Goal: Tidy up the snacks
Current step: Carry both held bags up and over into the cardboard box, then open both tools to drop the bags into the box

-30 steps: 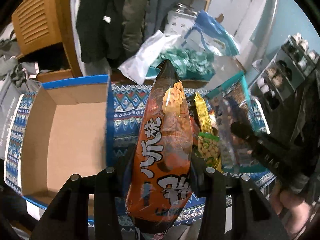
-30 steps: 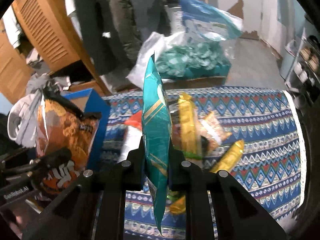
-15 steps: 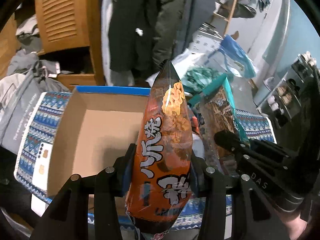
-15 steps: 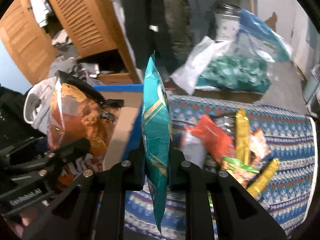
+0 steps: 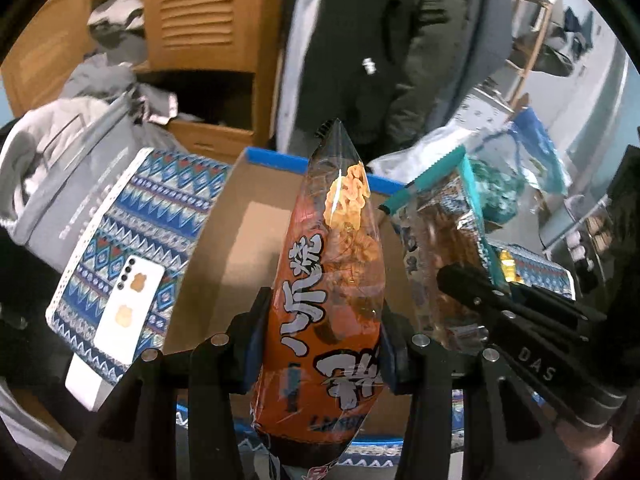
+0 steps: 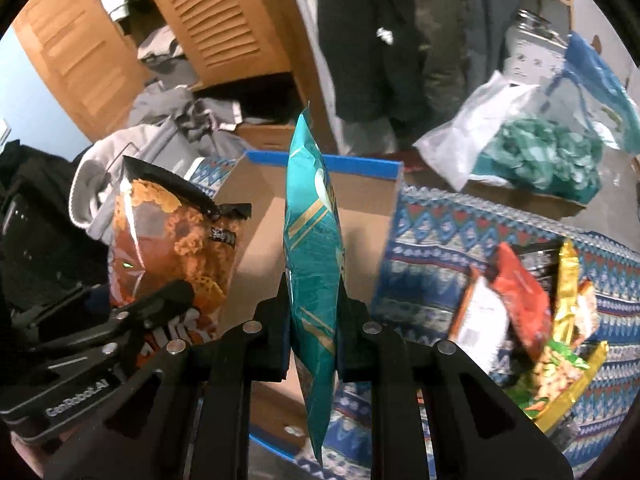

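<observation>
My left gripper (image 5: 320, 344) is shut on an orange snack bag (image 5: 334, 280) with white characters, held upright over the open cardboard box (image 5: 240, 248) with a blue rim. My right gripper (image 6: 314, 320) is shut on a teal snack bag (image 6: 314, 248), held upright over the same box (image 6: 364, 208). The teal bag (image 5: 448, 240) and right gripper show at the right of the left wrist view. The orange bag (image 6: 168, 240) and left gripper show at the left of the right wrist view. Several loose snack packets (image 6: 536, 320) lie on the patterned cloth right of the box.
A white phone (image 5: 128, 312) lies on the patterned cloth (image 5: 140, 220) left of the box. Grey clothing (image 5: 60, 168) is heaped at far left. A wooden louvred cabinet (image 5: 200, 12), hanging coats (image 5: 380, 40) and plastic bags (image 6: 540, 140) stand behind the table.
Both grippers have swung left with their bags, from over the snack pile to over the open box. The phone and the cloth left of the box have come into view.
</observation>
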A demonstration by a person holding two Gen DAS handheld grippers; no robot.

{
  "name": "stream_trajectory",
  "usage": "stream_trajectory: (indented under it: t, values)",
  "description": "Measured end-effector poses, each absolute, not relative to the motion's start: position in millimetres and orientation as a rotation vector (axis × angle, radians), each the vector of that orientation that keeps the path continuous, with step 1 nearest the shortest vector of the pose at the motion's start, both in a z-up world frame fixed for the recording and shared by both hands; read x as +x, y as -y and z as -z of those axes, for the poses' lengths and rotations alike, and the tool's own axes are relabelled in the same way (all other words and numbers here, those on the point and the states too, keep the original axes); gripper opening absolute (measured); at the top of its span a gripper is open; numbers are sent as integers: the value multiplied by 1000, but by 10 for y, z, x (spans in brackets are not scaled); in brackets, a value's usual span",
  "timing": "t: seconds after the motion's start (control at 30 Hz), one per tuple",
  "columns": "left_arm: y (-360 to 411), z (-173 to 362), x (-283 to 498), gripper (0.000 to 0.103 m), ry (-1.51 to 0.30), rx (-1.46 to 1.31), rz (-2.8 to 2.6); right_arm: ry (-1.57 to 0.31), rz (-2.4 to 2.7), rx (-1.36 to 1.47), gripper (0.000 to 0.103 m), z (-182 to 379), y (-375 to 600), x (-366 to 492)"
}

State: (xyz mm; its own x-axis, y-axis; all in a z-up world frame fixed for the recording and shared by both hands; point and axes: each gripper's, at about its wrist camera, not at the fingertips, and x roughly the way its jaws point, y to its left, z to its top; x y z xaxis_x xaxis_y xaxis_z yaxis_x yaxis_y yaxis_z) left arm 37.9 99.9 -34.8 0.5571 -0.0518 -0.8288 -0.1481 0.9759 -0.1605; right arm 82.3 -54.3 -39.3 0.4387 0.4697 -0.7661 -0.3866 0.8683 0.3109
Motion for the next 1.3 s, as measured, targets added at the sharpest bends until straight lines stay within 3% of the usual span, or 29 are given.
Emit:
stream_trajectory:
  t: [0.67,0.7,0.73,0.77,0.8,0.97,1.3]
  values:
    - [-1262,831,453,49,-1106,-270,-146,-1111,-561,52,17,776,229,906]
    - [-1268,809,443,51,-1098,-278,-150,-1113,-558,49,18,778,235,910]
    - [-1277,798,446,61,-1095,-285,-152,-1112,-555,50,23,782,243,914]
    - [-1285,780,442,73,-1092,-293,-157,-1108,-548,53,35,775,256,913]
    - [-1297,763,434,76,-1083,-299,-170,-1101,-539,53,40,772,272,913]
    - [-1328,758,433,76,-1086,-325,-171,-1073,-510,60,56,712,377,924]
    - [-1228,687,394,76,-1068,-314,-150,-1046,-441,54,62,657,587,897]
